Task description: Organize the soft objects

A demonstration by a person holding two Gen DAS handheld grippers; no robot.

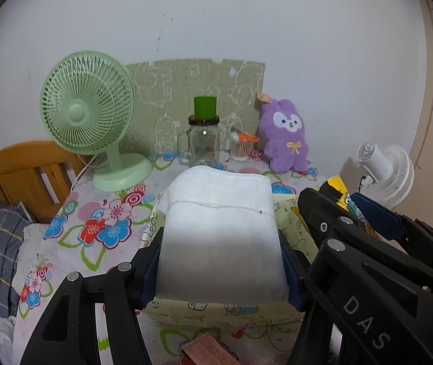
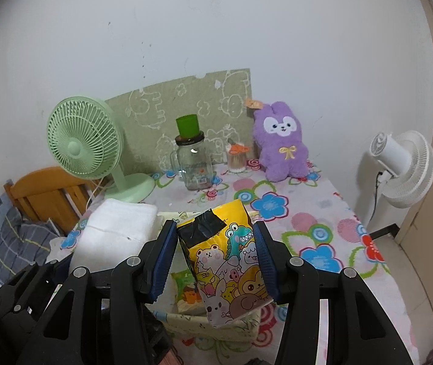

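Our left gripper's [image 1: 221, 264] fingers [image 1: 149, 269] squeeze a folded white towel [image 1: 219, 228] from both sides; our right gripper's [image 2: 216, 261] fingers [image 2: 163, 261] squeeze a yellow cartoon tissue pack [image 2: 228, 270]; we hold both just above a pale cloth basket [image 2: 216, 325] on the flowery tablecloth [image 2: 323, 228]; a purple plush bunny [image 2: 280, 143] sits by the wall.

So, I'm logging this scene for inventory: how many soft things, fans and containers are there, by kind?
Soft things: 3 (towel, tissue pack, plush)
Fans: 2 (green fan, white fan)
Containers: 4 (jar, cup, swab tub, basket)
Total: 9
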